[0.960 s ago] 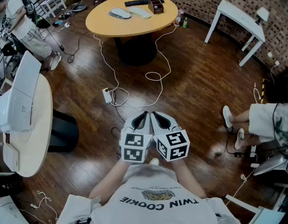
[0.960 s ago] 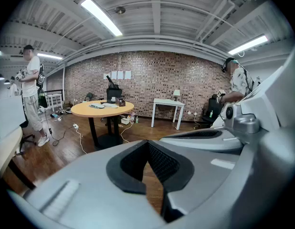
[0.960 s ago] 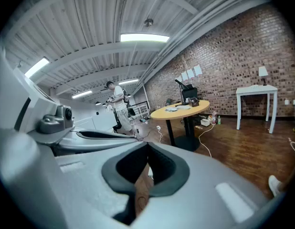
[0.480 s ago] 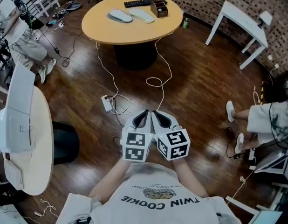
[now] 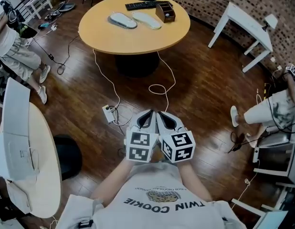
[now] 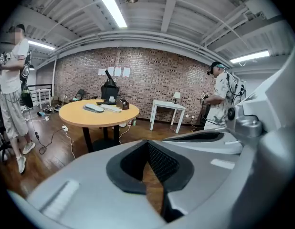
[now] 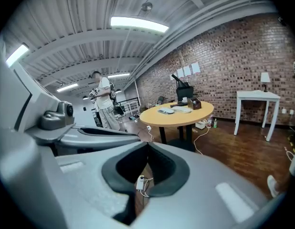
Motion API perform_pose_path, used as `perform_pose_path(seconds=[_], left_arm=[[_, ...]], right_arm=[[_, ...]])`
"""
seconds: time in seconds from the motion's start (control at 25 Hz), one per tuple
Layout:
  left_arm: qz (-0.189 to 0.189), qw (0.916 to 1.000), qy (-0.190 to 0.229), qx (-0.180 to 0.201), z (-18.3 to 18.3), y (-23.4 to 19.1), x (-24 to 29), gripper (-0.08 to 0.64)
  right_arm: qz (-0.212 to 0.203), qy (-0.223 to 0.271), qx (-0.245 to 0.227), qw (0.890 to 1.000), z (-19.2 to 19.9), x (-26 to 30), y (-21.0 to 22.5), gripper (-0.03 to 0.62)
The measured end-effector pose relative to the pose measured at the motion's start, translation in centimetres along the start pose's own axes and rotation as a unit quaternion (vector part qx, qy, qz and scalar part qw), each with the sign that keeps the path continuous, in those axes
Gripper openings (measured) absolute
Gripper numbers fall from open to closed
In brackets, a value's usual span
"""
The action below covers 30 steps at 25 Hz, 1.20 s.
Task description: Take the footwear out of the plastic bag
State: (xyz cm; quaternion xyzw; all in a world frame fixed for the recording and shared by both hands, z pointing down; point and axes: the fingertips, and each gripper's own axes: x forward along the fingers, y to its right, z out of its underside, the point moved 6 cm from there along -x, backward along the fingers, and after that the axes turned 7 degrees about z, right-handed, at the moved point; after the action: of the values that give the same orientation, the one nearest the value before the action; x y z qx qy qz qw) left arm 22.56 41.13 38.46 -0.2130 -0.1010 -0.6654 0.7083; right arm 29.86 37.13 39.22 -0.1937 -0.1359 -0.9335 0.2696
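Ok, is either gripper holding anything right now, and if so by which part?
Nothing is held. The left gripper and right gripper both have their jaws closed together, empty, with only floor showing past them.

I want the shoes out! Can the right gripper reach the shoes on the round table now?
Probably not. The right gripper is shut near the person's chest, and the shoes lie on the table far across the floor. Only distance stops it.
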Motion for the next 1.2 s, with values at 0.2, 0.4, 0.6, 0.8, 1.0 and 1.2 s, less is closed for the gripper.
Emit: perform_pose_path(seconds=[0.2, 0.4, 0.6, 0.8, 1.0, 1.2], left_arm=[[0.001, 1.0, 0.003, -0.008, -0.5, -2.8, 1.0, 0.0], [-0.003, 0.9999, 0.004, -0.014, -1.2, -4.9, 2.7, 0.0], [-0.01, 0.9997, 0.003, -0.02, -2.4, -6.9, 5.5, 0.0], [-0.022, 0.9995, 0.004, -0.021, -4.7, -9.3, 9.7, 0.0], [-0.032, 0.9991, 0.003, -0.026, -7.7, -11.6, 14.4, 0.0], [-0.043, 0.9986, -0.003, -0.032, -10.6, -13.7, 19.4, -0.002]], right_arm=[[0.0, -0.005, -0.006, 1.0, -1.1, 2.9, -0.4, 0.002], [-0.003, -0.01, -0.01, 1.0, -1.8, 5.5, 0.1, 0.002], [-0.011, -0.014, -0.012, 1.0, -2.9, 8.7, 1.7, 0.001], [-0.023, -0.016, -0.016, 0.999, -5.2, 12.9, 4.5, 0.001], [-0.035, -0.018, -0.02, 0.999, -8.2, 17.2, 7.8, 0.002], [-0.047, -0.02, -0.02, 0.998, -11.1, 21.6, 11.5, 0.002]])
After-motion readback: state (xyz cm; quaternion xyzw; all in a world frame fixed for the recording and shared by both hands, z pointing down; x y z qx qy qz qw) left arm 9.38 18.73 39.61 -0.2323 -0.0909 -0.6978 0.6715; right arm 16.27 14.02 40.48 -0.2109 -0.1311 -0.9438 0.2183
